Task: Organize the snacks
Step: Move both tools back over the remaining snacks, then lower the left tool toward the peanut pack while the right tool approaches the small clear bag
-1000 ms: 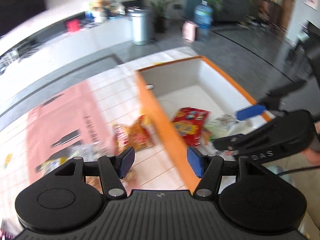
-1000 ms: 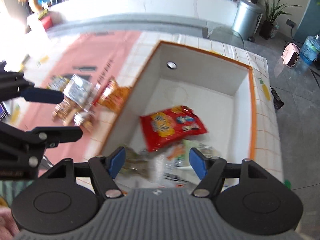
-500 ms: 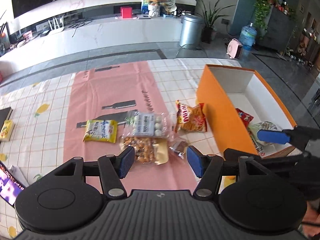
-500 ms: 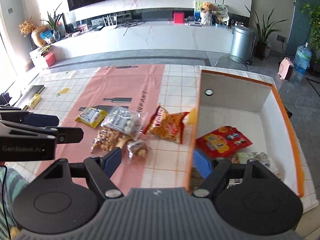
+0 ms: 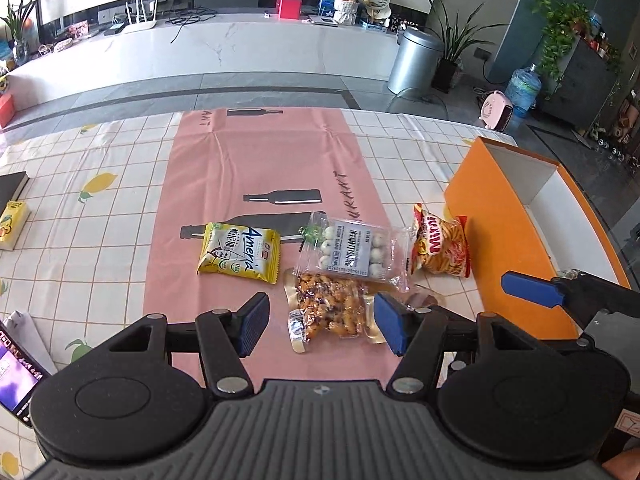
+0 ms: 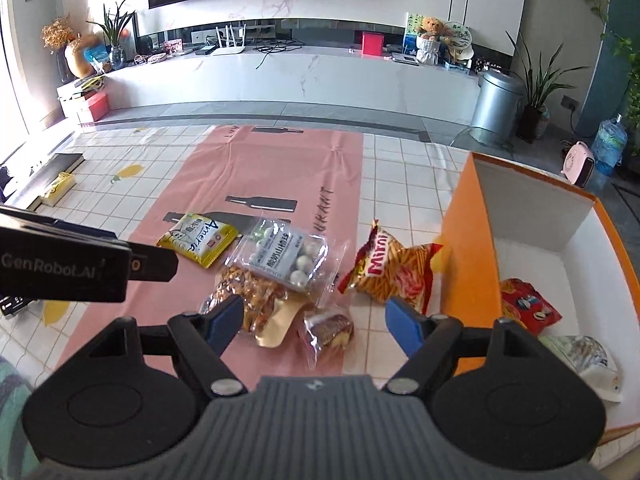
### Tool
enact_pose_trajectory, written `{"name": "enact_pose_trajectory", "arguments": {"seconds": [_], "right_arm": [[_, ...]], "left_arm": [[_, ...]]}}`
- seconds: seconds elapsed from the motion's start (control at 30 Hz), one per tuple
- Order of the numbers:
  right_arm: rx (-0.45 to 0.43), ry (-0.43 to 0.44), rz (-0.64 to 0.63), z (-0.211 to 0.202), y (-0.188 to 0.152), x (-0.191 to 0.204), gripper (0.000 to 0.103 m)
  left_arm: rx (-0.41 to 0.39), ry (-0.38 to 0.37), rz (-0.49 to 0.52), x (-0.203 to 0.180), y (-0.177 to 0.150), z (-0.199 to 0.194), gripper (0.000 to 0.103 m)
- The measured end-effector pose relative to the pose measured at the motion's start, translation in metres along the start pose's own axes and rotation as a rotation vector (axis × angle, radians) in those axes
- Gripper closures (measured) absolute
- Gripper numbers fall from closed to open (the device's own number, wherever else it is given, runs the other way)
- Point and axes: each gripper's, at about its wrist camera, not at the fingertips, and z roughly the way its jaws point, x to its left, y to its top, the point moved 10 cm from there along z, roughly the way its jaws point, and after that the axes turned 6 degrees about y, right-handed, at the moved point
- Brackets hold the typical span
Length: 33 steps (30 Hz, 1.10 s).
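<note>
Several snack packs lie on the pink runner: a yellow biscuit pack [image 5: 239,253] [image 6: 196,239], a clear pack of white balls [image 5: 354,249] [image 6: 287,255], a nut mix bag [image 5: 328,309] [image 6: 250,298], a small cake pack [image 6: 331,330] and a red-orange stick snack bag [image 5: 441,247] [image 6: 394,270]. The orange box [image 5: 492,236] [image 6: 466,256] at right holds a red bag [image 6: 526,306] and a pale bag [image 6: 586,358]. My left gripper [image 5: 320,324] is open above the nut mix bag. My right gripper [image 6: 316,324] is open above the cake pack.
A checked tablecloth [image 5: 100,220] covers the table. A book and a yellow box [image 5: 12,220] lie at the far left, a phone [image 5: 14,380] at the near left edge. A bin [image 6: 496,100] and a long white counter stand behind the table.
Both grippers have swung from over the orange box back to the left and now face the loose snacks on the runner. Both stay open and empty.
</note>
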Motion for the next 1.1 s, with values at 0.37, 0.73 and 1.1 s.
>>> {"name": "enact_pose_trajectory", "arguments": {"seconds": [0.37, 0.73, 1.1], "right_arm": [[0.080, 0.004, 0.071, 0.060, -0.003, -0.003, 0.028], [0.105, 0.017, 0.112, 0.094, -0.014, -0.016, 0.028], [0.118, 0.048, 0.114, 0.097, -0.029, -0.024, 0.042]], "left_arm": [[0.038, -0.015, -0.061, 0.021, 0.002, 0.039, 0.032], [0.061, -0.049, -0.082, 0.029, -0.001, 0.068, 0.032], [0.136, -0.074, -0.085, 0.012, -0.019, 0.092, 0.032]]}}
